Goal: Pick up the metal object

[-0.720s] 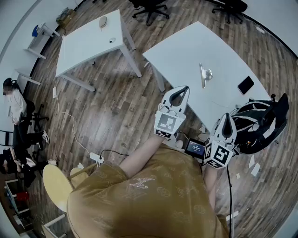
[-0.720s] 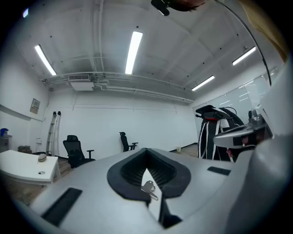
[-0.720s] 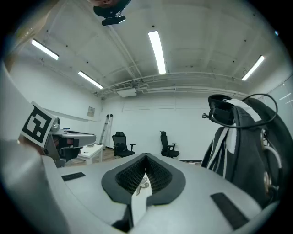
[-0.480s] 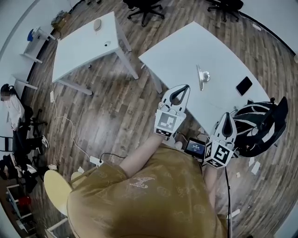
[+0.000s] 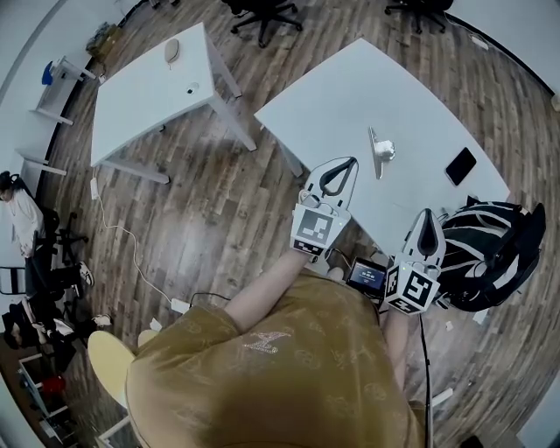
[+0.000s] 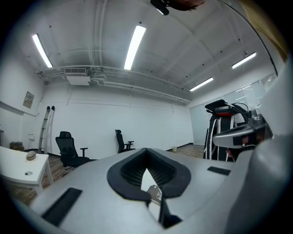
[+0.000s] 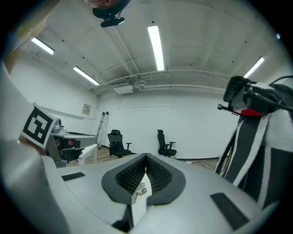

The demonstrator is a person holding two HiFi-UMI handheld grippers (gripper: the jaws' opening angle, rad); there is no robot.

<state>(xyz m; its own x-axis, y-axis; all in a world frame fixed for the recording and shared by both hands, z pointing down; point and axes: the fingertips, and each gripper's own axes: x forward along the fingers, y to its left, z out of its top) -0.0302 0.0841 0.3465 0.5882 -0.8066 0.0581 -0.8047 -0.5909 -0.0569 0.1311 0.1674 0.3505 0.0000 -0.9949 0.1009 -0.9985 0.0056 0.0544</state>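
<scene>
The metal object [image 5: 378, 150], a thin silver stand with a round knob, lies on the white table [image 5: 350, 96] ahead of me in the head view. My left gripper [image 5: 338, 173] hovers at the table's near edge, jaws shut and empty, short of the object. My right gripper [image 5: 427, 226] is lower and to the right, beside the backpack, also shut and empty. In the left gripper view a glint of metal [image 6: 154, 195] shows through the gap under the closed left gripper [image 6: 146, 157]. The right gripper [image 7: 145, 161] view shows a similar glint [image 7: 141, 189].
A black phone [image 5: 461, 165] lies on the table's right side. A black-and-white backpack [image 5: 486, 254] sits at the right. A small screen device [image 5: 367, 278] is near my body. A second white table [image 5: 140, 87] and office chairs [image 5: 262, 13] stand farther back; a person [image 5: 22, 210] is far left.
The head view has shifted, so the tables sit slightly lower and further left in the picture. Both grippers hold almost the same place and stay shut.
</scene>
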